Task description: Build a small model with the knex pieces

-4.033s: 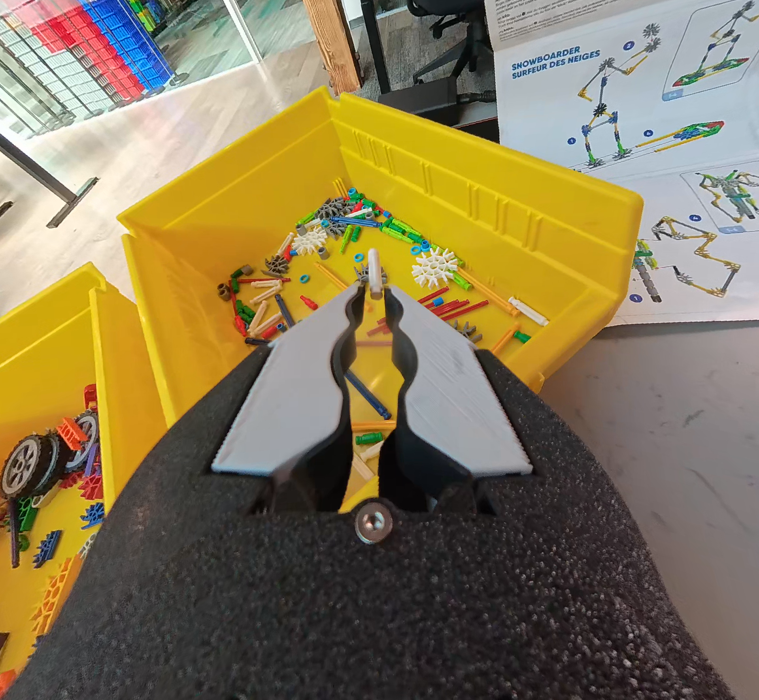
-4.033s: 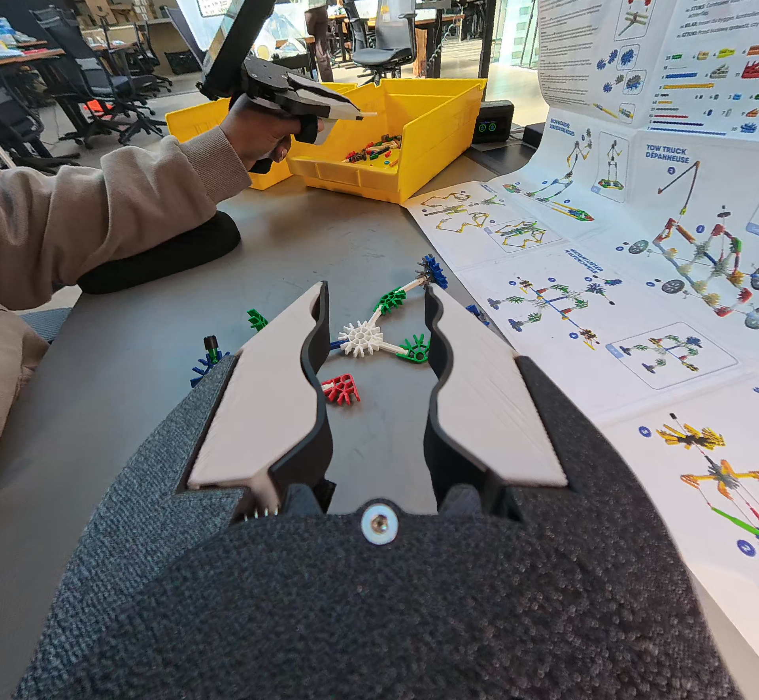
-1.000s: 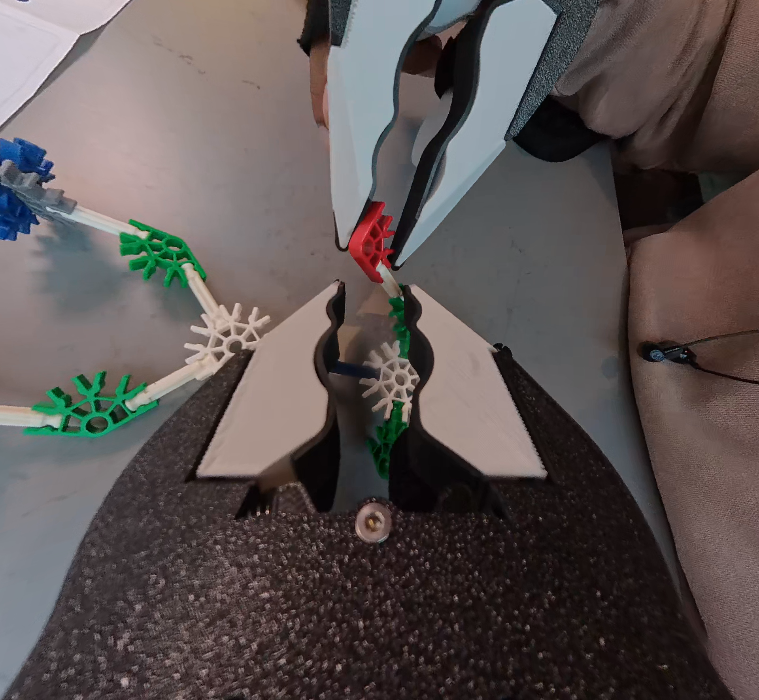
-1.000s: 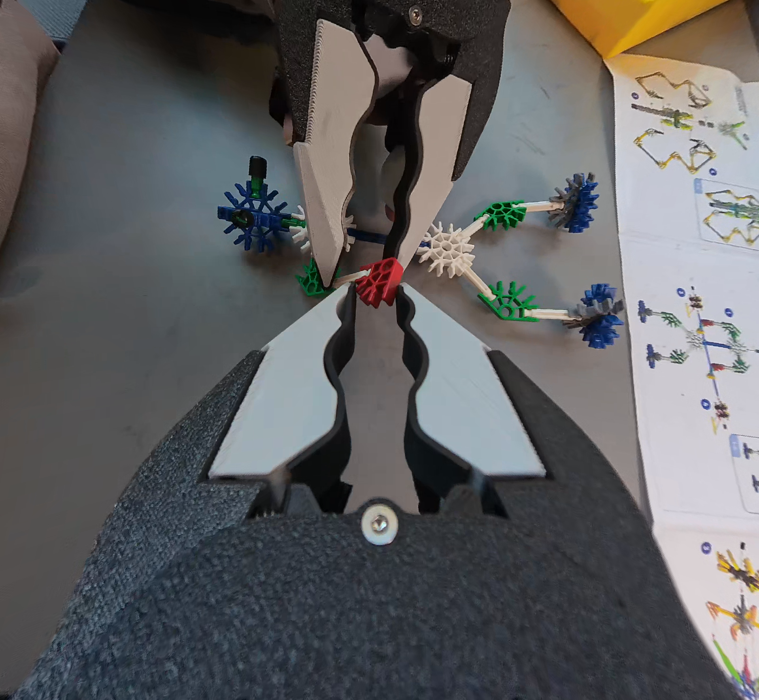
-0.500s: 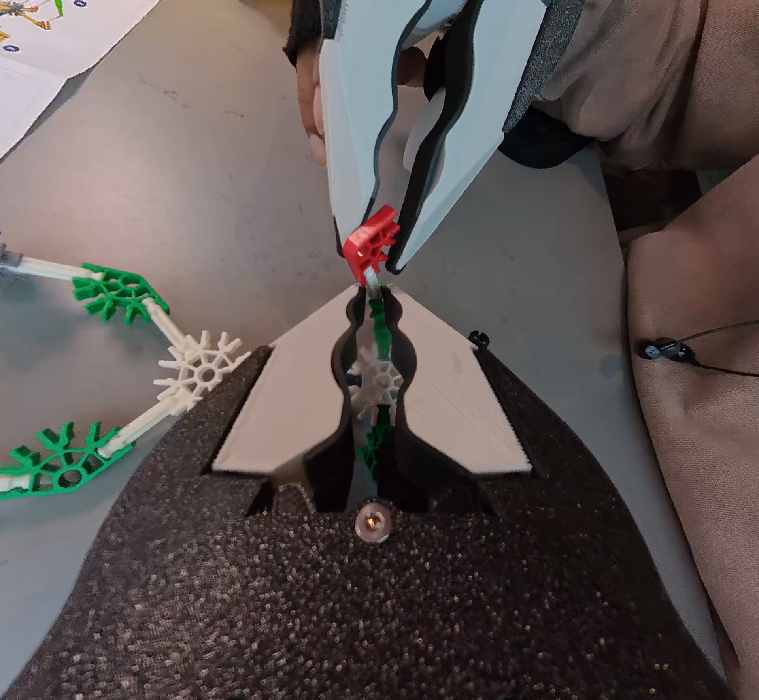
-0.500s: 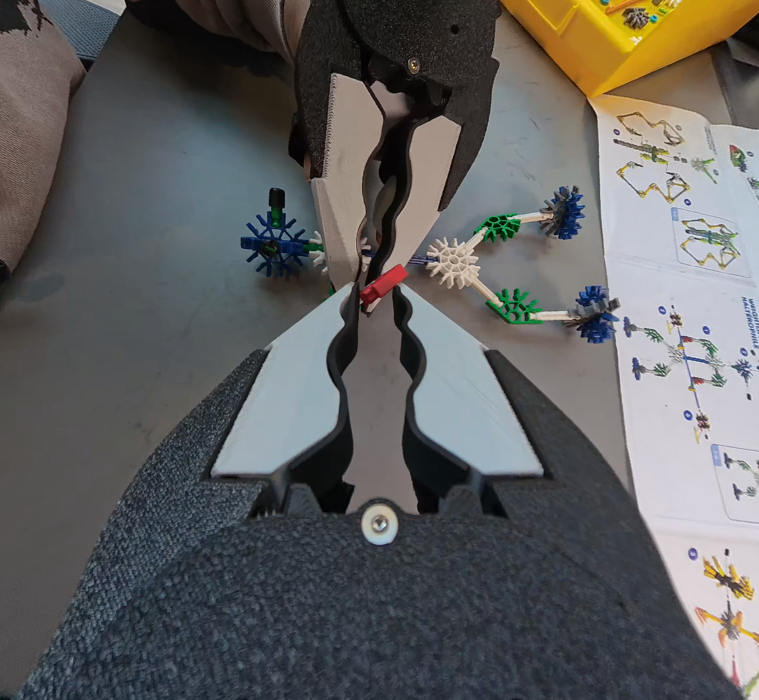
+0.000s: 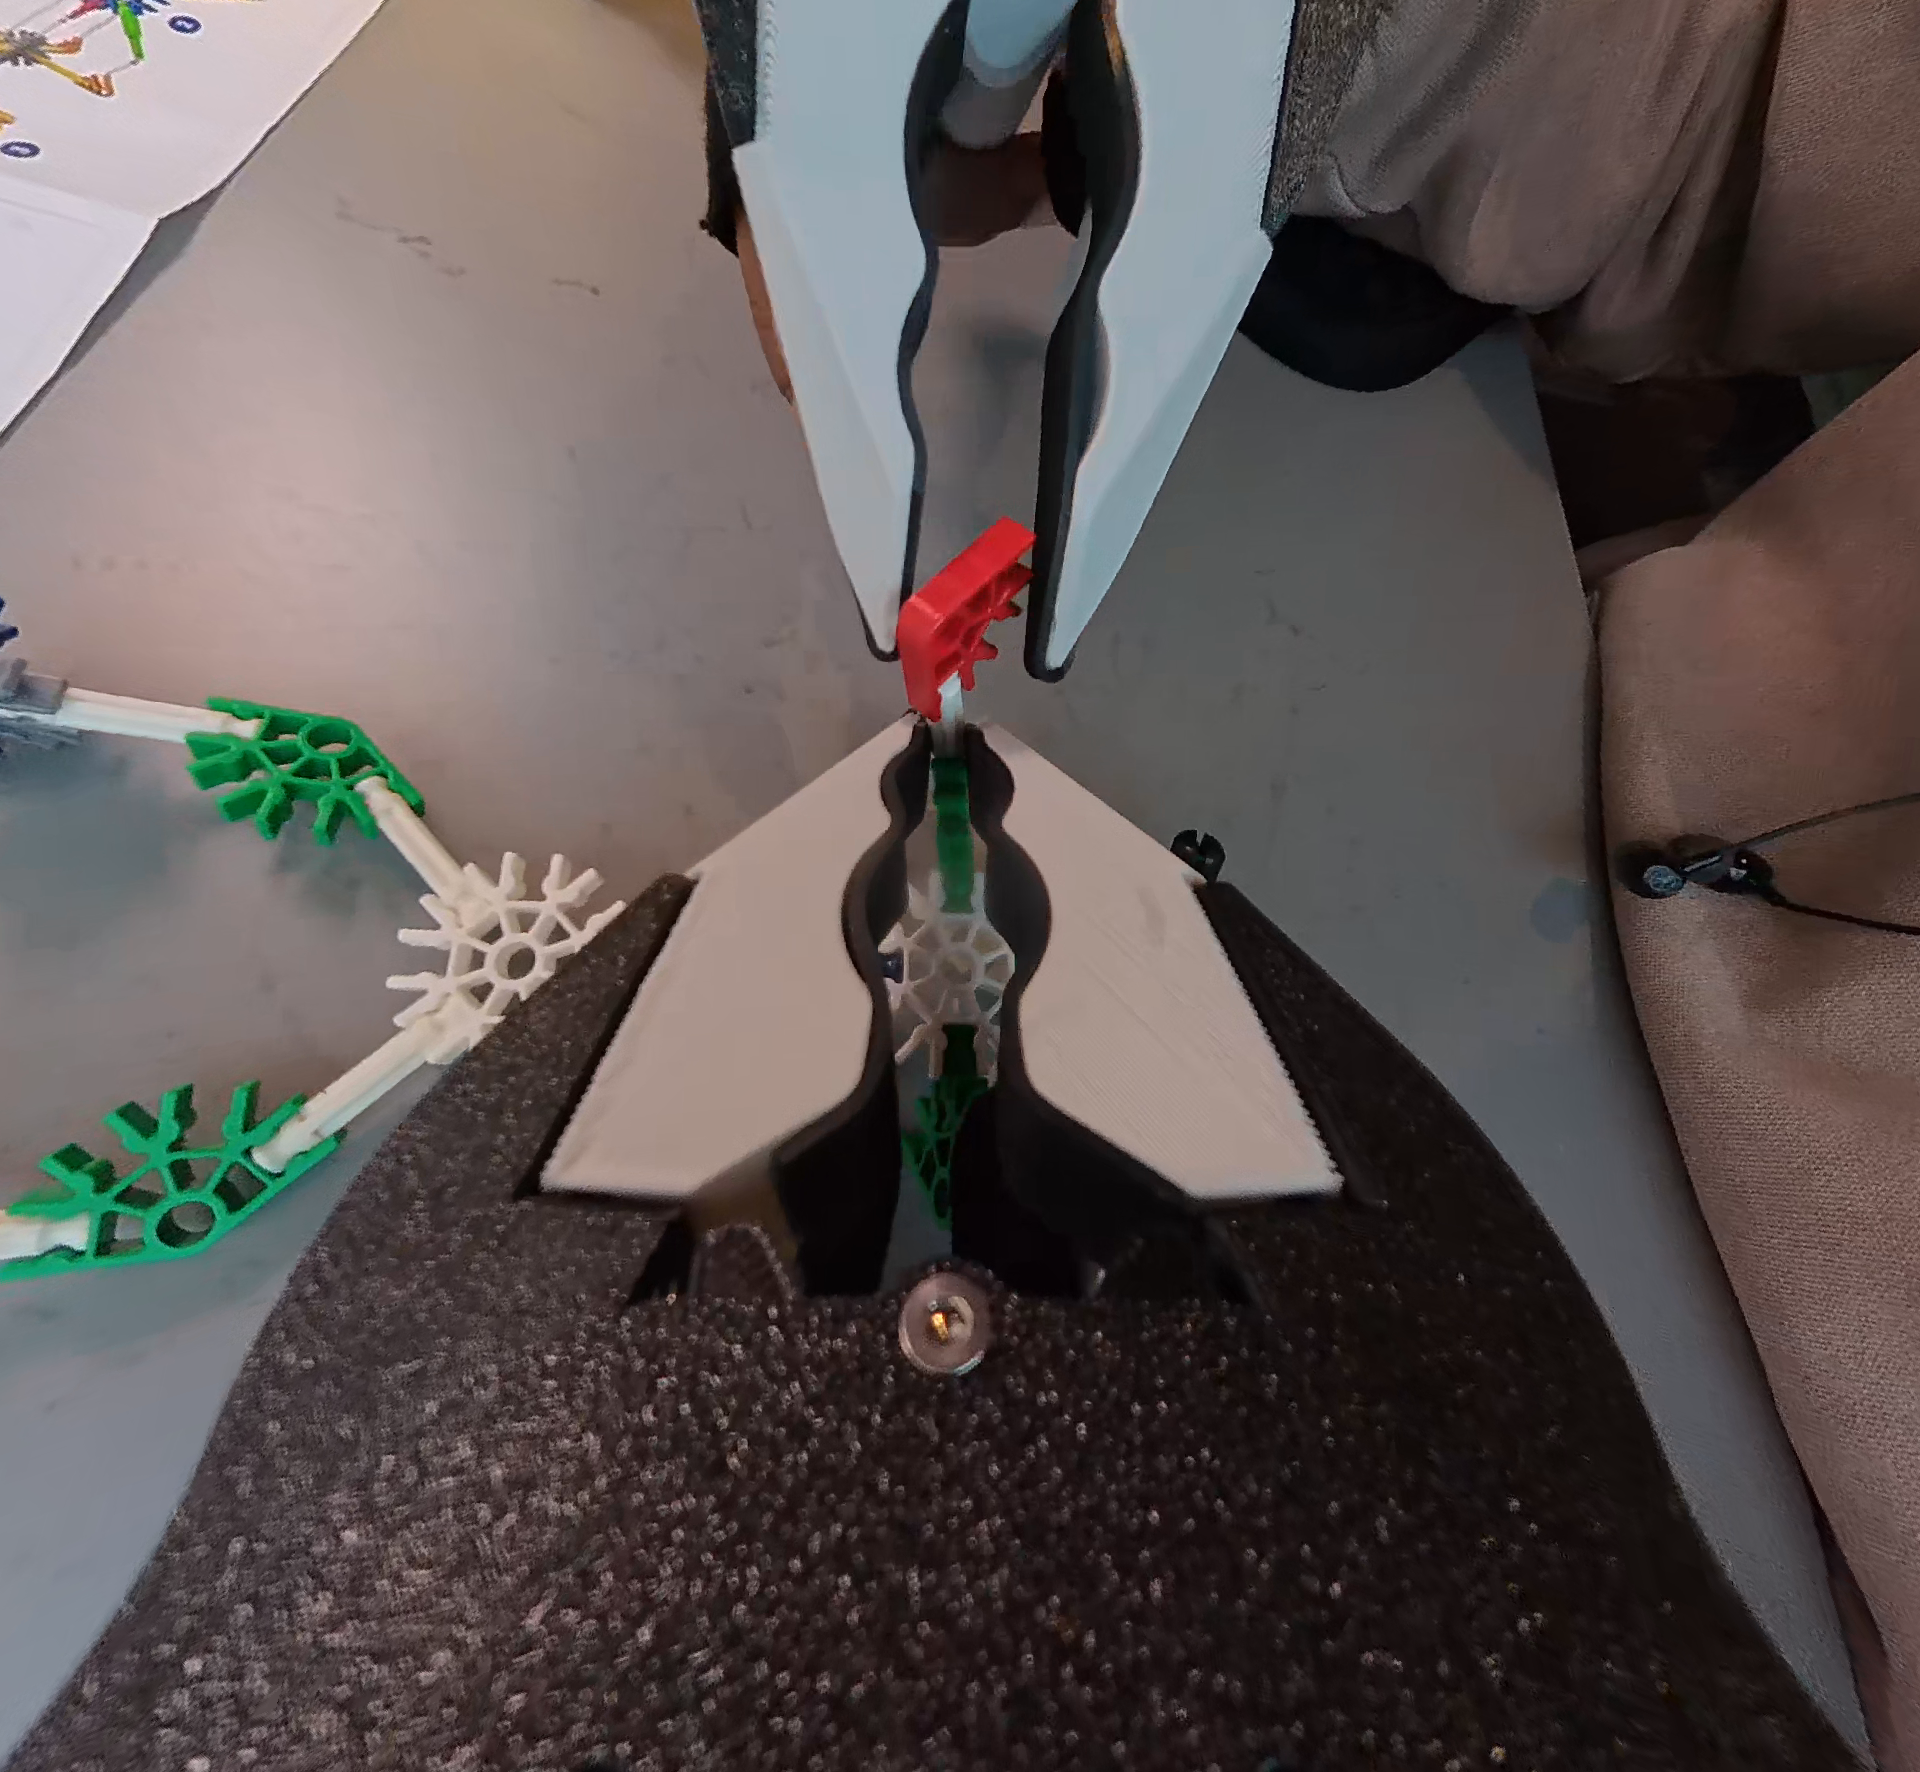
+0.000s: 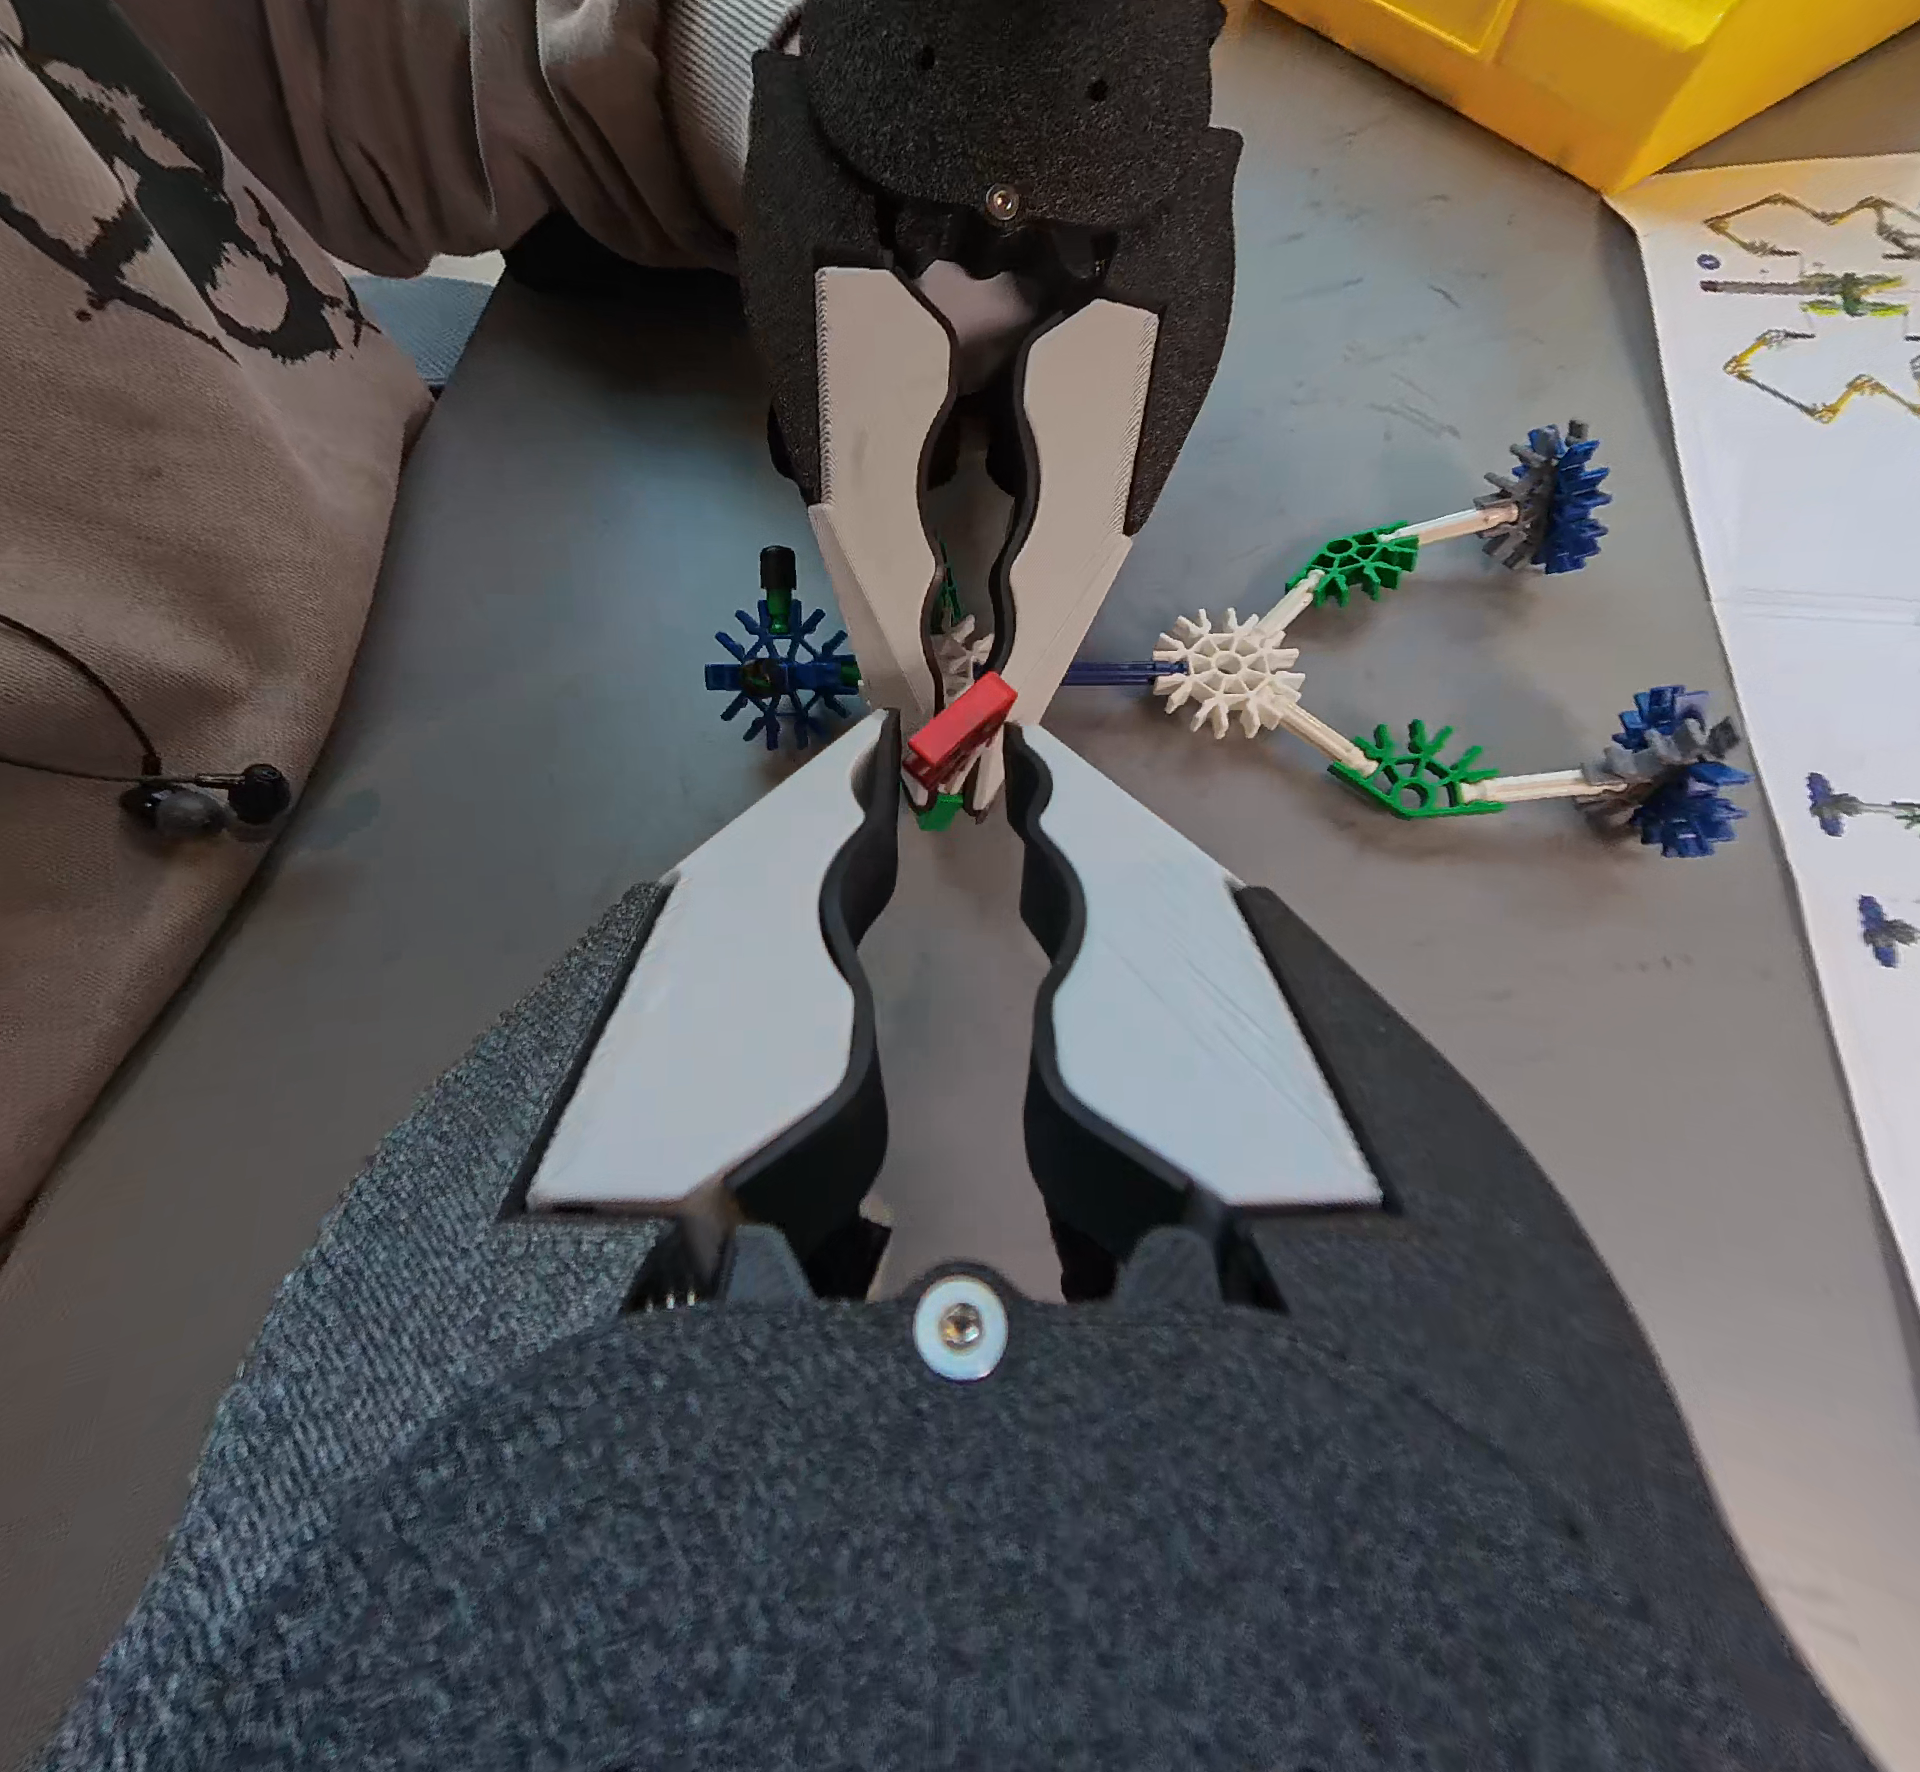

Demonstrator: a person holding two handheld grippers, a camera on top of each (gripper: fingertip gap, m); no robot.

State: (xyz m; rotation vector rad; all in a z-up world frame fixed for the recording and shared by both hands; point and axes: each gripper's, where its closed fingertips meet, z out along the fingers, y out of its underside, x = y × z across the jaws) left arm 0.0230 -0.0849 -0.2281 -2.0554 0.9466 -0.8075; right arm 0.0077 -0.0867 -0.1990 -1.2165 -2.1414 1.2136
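Red ridged plastic connector (image 7: 964,616) sits between my right gripper's (image 7: 961,662) spread tips; my left gripper (image 7: 943,735) pinches the white plastic rod (image 7: 951,706) beneath it, green spoked pieces (image 7: 296,766) lying leftward.

Quick count in the right wrist view — one red connector (image 8: 958,727), two white snowflake connectors (image 8: 1228,658), two green ones on the right (image 8: 1351,564), one yellow bin (image 8: 1538,18).

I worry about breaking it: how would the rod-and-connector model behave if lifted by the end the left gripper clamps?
Probably light: the rod-and-connector model is thin openwork plastic. Its far half seems joined only by one blue rod, so it would likely droop or twist. The left gripper pinches narrow parts, so a joint might pop.
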